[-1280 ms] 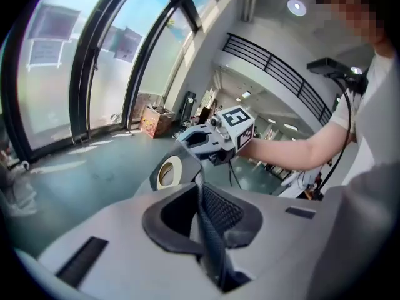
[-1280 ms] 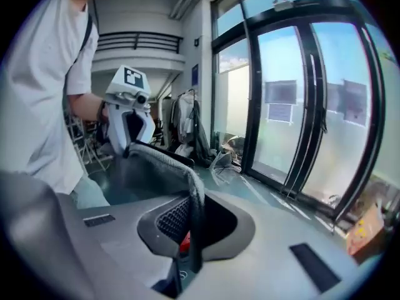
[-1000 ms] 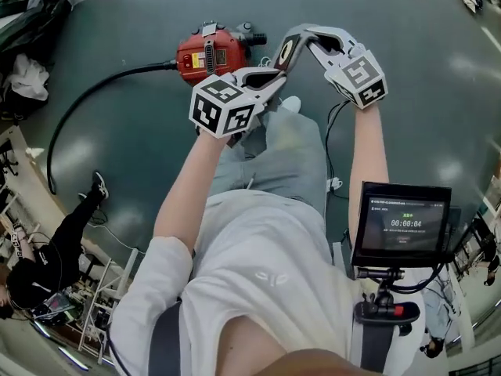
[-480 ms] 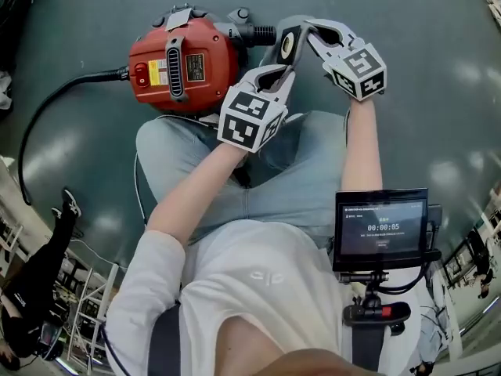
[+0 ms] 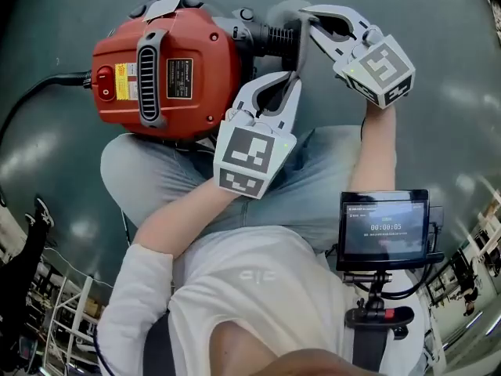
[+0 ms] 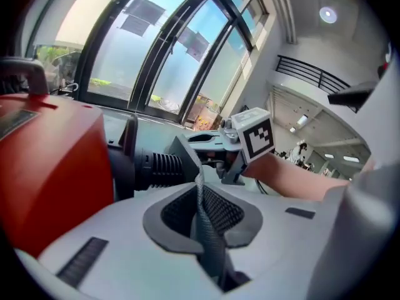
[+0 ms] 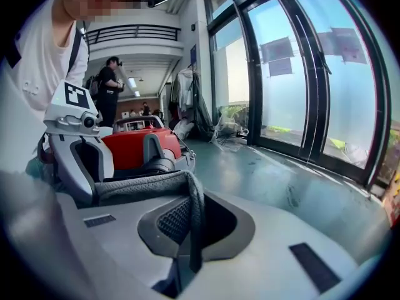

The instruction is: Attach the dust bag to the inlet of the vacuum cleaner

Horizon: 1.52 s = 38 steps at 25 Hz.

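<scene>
Both sets of tongs are clenched on the grey dust bag. The left gripper pinches a thin fold of the cloth between its closed jaws. The right gripper grips another fold, and the fabric runs taut from it across to the left one.

From above, the left forearm comes up from the lower left, bent at the elbow and crossing the lap, with the marker cube facing upward. The right forearm reaches straight ahead along the right thigh. Its gripper is turned inward, so the two pairs of jaws meet nearly tip to tip.

The bag is held edge-on just beside the black ribbed inlet, at the right end of the red vacuum cleaner. I cannot tell whether the cloth touches the inlet.

The vacuum cleaner sits against the person's left knee. A black hose leaves its left end across the green floor. A small screen hangs at the person's chest.
</scene>
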Each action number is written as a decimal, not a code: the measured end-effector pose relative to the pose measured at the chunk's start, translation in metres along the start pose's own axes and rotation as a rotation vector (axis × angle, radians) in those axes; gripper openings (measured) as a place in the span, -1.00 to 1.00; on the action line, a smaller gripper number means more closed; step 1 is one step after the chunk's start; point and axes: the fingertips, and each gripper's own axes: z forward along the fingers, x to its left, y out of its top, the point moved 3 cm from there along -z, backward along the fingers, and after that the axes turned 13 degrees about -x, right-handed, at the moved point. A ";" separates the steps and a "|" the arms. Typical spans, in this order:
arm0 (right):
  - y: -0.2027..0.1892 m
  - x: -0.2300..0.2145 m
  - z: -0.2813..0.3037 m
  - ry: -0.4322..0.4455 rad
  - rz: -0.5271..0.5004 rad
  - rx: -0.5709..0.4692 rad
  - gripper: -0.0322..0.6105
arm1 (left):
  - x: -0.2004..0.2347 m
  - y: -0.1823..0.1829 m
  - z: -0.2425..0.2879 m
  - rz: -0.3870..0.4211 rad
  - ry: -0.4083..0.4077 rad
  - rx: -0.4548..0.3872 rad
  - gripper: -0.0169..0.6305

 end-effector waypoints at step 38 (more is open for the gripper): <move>0.007 0.003 0.007 0.117 0.198 -0.002 -0.85 | -0.008 0.052 -0.029 -0.018 0.074 -0.012 -0.84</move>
